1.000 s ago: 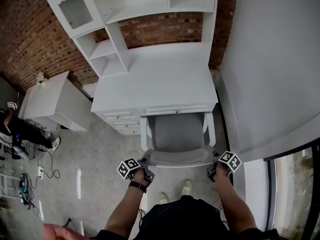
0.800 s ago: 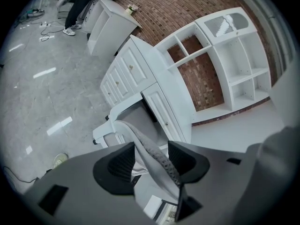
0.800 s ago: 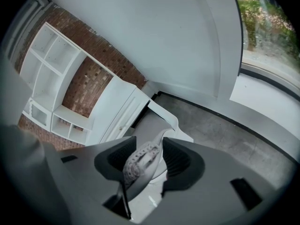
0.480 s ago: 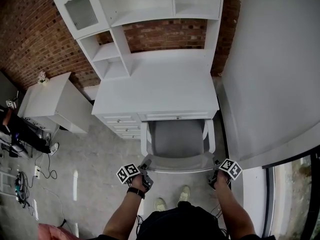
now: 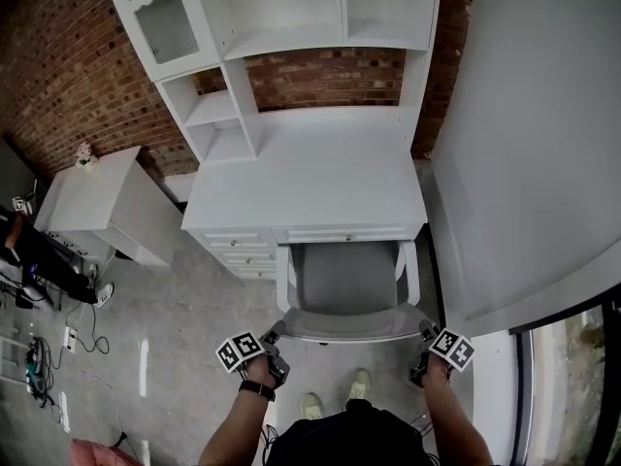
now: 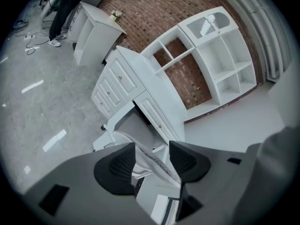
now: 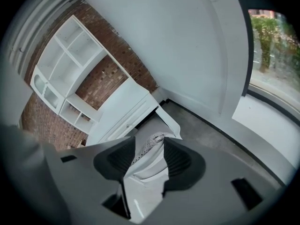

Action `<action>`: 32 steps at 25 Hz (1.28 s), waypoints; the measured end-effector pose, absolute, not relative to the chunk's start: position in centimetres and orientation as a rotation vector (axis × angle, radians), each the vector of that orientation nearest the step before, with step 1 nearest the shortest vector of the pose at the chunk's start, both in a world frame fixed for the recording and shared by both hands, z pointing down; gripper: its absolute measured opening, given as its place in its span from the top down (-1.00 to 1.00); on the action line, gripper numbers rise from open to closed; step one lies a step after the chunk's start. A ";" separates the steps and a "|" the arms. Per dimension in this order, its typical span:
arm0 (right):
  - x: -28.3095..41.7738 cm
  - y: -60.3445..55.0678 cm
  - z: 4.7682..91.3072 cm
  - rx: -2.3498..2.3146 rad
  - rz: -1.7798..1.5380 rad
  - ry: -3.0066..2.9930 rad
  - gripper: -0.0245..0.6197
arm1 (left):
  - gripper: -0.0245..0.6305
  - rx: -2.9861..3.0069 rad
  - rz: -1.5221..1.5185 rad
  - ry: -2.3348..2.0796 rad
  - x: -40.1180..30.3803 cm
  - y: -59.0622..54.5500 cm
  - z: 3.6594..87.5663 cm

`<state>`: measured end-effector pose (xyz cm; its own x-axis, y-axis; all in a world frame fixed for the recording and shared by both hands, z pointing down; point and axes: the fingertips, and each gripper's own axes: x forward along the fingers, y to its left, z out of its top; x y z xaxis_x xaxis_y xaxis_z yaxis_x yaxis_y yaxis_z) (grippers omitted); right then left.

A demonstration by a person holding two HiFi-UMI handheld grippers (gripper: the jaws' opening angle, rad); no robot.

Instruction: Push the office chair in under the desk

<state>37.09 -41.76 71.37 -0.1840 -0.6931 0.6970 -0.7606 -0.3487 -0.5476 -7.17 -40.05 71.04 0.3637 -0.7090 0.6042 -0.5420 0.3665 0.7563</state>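
Grey-seated, white-framed chair (image 5: pixel 347 280) stands half under the bench (image 5: pixel 306 178) (arms showing). Left tongs (image 5: pixel 276 338) and right tongs (image 5: pixel 425 333) gape astride its back rim, left just narrowing, right just widening.

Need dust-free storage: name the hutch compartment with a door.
The top-left one of the white hutch, behind the scalloped glass door; the others stand open.

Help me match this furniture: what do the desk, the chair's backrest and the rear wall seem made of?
Desk: probably painted wood or board; smooth, matte white, panelled drawers.
Backrest: grey mesh fabric, woven dots visible.
Rear wall: bare red brick, mortar lines.
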 end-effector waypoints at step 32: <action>21.3 -43.8 45.1 1.589 0.618 -2.556 0.85 | 0.87 2.084 -0.154 -1.399 -3.0 -42.1 45.1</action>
